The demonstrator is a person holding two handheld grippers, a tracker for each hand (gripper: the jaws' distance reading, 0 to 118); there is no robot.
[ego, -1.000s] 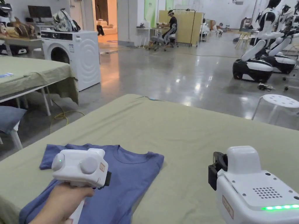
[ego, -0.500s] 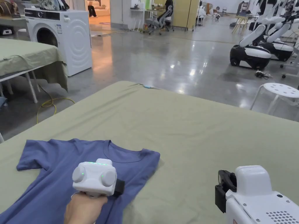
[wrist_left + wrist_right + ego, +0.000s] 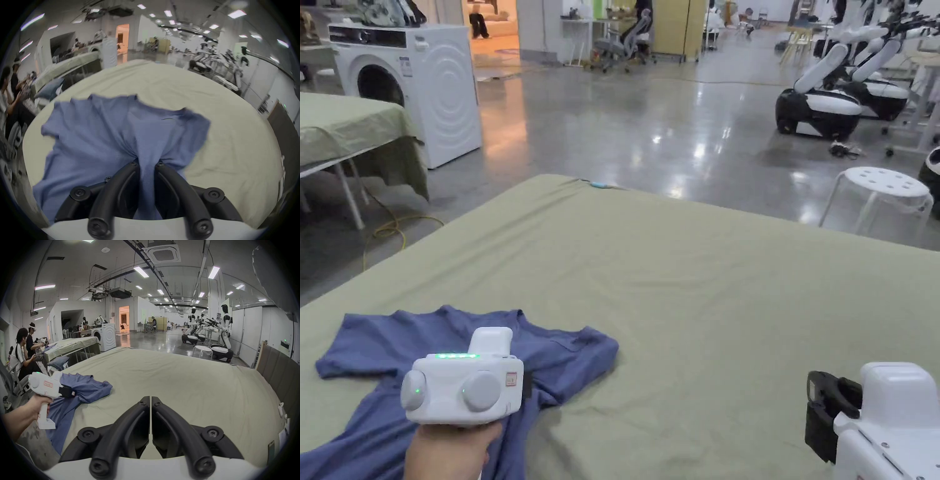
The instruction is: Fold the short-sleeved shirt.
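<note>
A blue short-sleeved shirt point(image 3: 381, 350) lies at the near left corner of the green-covered table point(image 3: 687, 287), bunched toward its middle. In the left gripper view my left gripper point(image 3: 147, 163) is shut on a fold of the shirt point(image 3: 97, 133), the cloth pulled up between both jaws. The head view has the same gripper's white body point(image 3: 462, 389) over the shirt, its jaws hidden. My right gripper point(image 3: 150, 398) hovers over bare table with its jaws closed together on nothing; its white body point(image 3: 887, 419) sits at the near right. The shirt point(image 3: 87, 389) and left gripper point(image 3: 48, 386) lie to its left.
A white stool point(image 3: 878, 194) stands past the table's far right edge. A washing machine point(image 3: 419, 81) and a second covered table point(image 3: 344, 131) are to the left. White wheeled robots point(image 3: 825, 100) stand at the back right. Two people point(image 3: 24, 350) sit on the left.
My left gripper has closed on the shirt and pulled it toward me and left; the flat collar area is now bunched. The right gripper stayed low at the right.
</note>
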